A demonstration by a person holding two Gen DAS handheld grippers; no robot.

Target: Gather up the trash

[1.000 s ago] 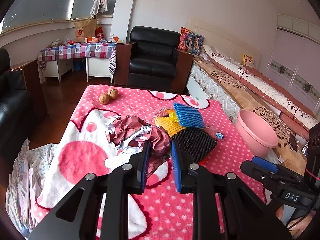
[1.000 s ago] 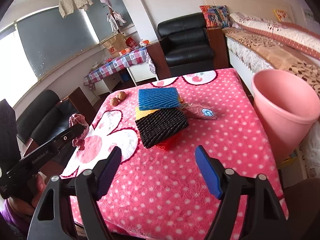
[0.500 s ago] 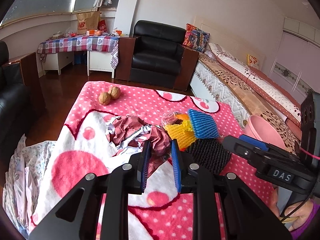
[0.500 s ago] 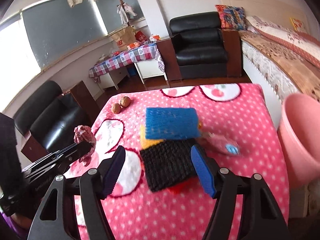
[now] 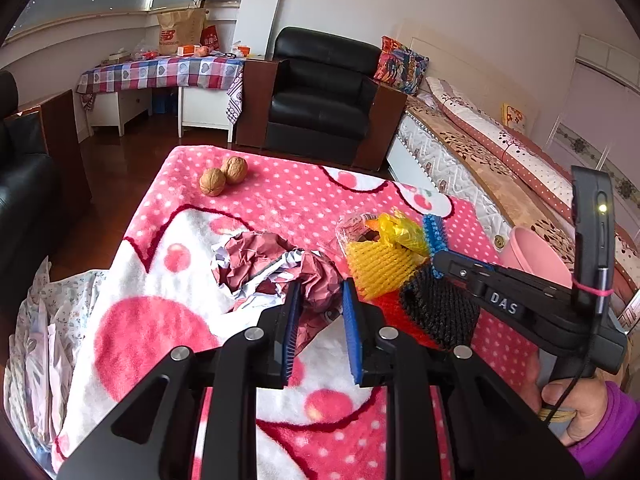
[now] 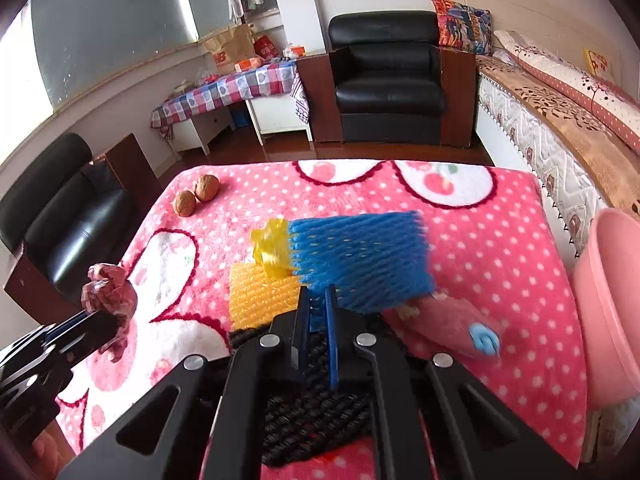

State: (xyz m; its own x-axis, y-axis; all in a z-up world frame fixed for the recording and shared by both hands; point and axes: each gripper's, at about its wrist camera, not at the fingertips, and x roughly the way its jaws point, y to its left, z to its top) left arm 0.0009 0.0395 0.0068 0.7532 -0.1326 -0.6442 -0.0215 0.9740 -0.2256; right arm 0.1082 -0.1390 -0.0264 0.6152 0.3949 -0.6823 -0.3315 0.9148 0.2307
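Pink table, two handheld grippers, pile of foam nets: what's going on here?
A person is collecting trash off the pink blanket-covered table. The left gripper is shut on crumpled maroon wrapper paper. The right gripper has just closed, pinching the near edge of the blue foam net, which sits atop the yellow net and black net. The pink bin stands beside the table's right edge; two walnuts lie at the far left.

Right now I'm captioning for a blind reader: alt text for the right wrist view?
The right hand-held gripper is shut on the near edge of a blue foam fruit net, above yellow and black foam nets on a pink polka-dot blanket.
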